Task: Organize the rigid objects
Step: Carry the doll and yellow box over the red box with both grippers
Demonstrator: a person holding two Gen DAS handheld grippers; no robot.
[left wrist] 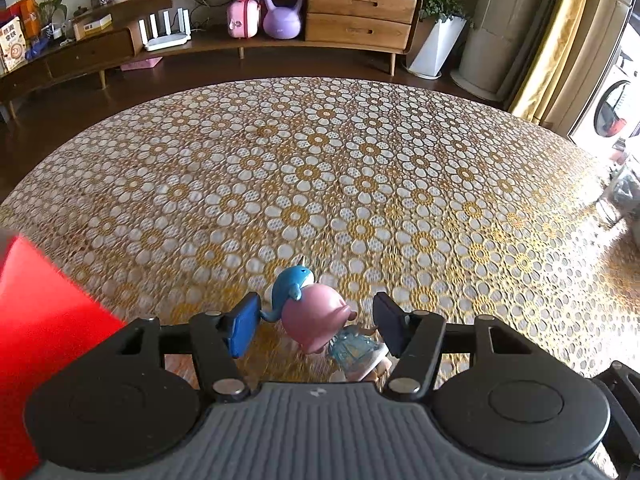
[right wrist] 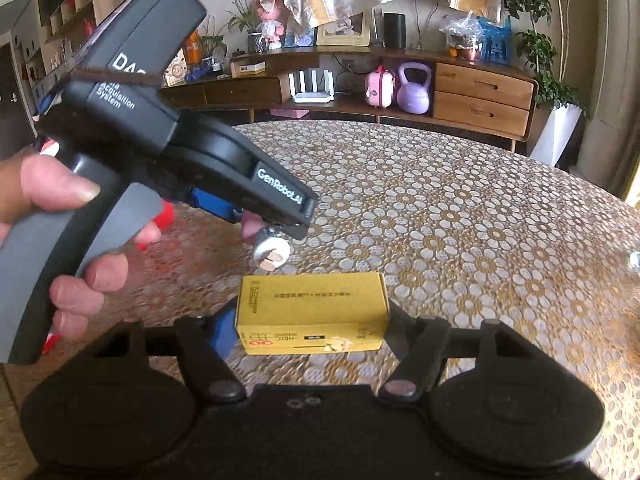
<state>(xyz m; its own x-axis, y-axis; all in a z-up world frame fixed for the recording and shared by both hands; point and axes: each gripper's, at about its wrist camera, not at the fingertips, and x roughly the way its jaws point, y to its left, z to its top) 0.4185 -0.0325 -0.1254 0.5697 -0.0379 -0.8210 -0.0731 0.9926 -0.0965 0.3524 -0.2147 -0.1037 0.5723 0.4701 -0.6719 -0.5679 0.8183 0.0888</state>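
A small figurine with a pink head, a blue whale on top and a blue dress lies between the fingers of my left gripper. The jaws stand apart with a gap on each side of it. In the right wrist view the left gripper body hangs over the table, and the figurine's white base shows under it. My right gripper is shut on a yellow box, held by its two ends just above the tablecloth.
A red box stands at the left edge, next to the left gripper. The round table has a yellow and white flower cloth. A wooden sideboard stands beyond it. A person's hand holds the left gripper's handle.
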